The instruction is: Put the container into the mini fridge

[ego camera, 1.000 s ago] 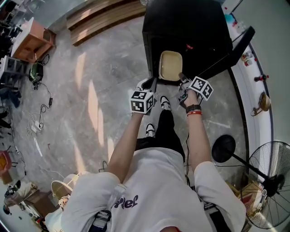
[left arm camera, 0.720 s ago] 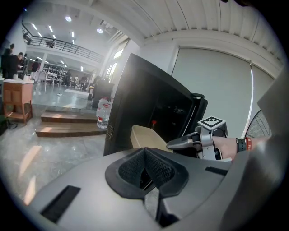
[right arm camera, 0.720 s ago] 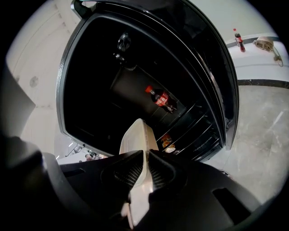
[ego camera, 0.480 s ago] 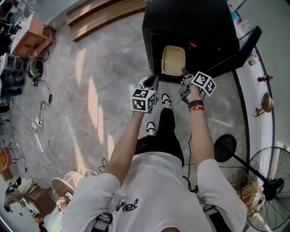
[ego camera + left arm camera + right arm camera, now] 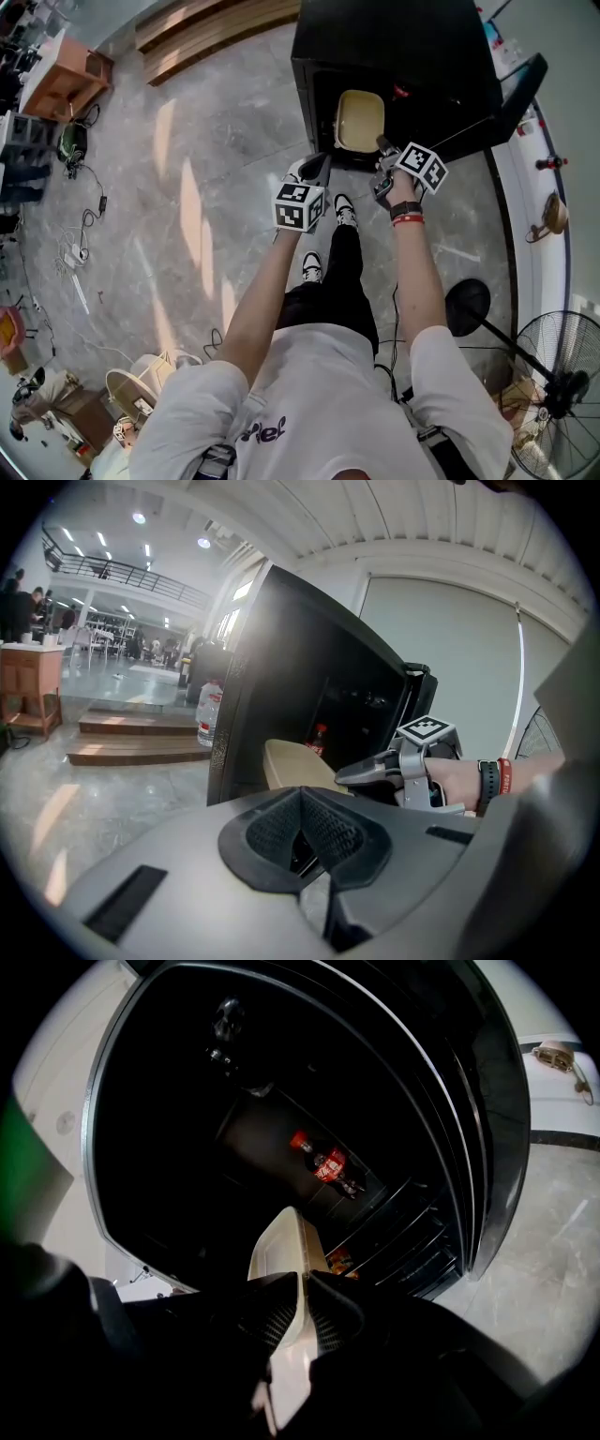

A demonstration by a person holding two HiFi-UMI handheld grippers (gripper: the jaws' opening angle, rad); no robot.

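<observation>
The mini fridge (image 5: pixel 394 47) stands open on the floor (image 5: pixel 216 141), its door (image 5: pixel 506 89) swung out to the person's right. The beige container (image 5: pixel 359 120) sits in the mouth of the opening, just past the front edge, with dark room to either side of it. The right gripper (image 5: pixel 380 145) pinches the container's near rim. The left gripper (image 5: pixel 317 167) hangs by the fridge's front left corner, apart from the container, with bare floor to its left.

The right gripper view looks into the cavity, which the head view shows only as black: a cola bottle (image 5: pixel 328 1163) lies on a shelf well behind the container, and wire racks (image 5: pixel 412 1213) line the right side. The left gripper view shows its own pads (image 5: pixel 281 832) pressed together on nothing, and the container side-on against the fridge's side wall
</observation>
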